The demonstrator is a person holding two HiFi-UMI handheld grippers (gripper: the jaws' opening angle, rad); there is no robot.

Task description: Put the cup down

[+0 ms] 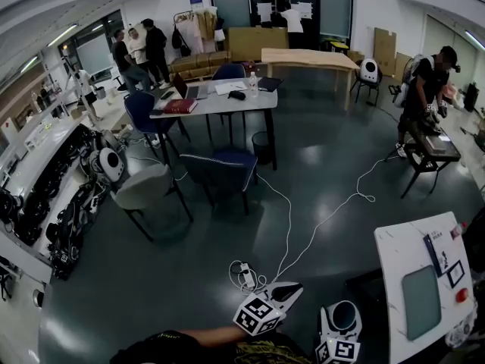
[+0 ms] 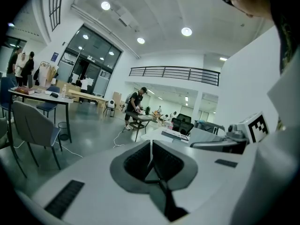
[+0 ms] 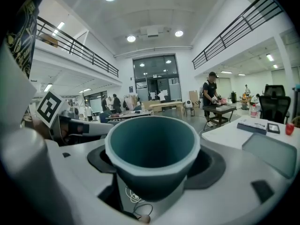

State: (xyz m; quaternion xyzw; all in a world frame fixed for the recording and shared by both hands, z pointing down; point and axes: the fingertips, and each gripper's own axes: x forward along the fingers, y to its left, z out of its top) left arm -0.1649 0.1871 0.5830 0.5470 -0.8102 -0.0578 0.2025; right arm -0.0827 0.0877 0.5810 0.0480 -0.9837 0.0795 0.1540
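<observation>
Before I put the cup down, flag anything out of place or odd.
Only the white cable stands out: it snakes loose across the open floor to a power strip. The teal cup sits upright in the right gripper, with nothing spilled.

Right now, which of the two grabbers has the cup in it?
The right gripper: the cup sits between its jaws. The left gripper has its jaws together with nothing between them.

The head view looks steeply down, left claw (image 1: pixel 288 288) and right claw (image 1: pixel 342 313) at its bottom edge. Each claw view sits close behind its jaws, facing across the hall; all share the white worktop (image 1: pixel 405 241).
</observation>
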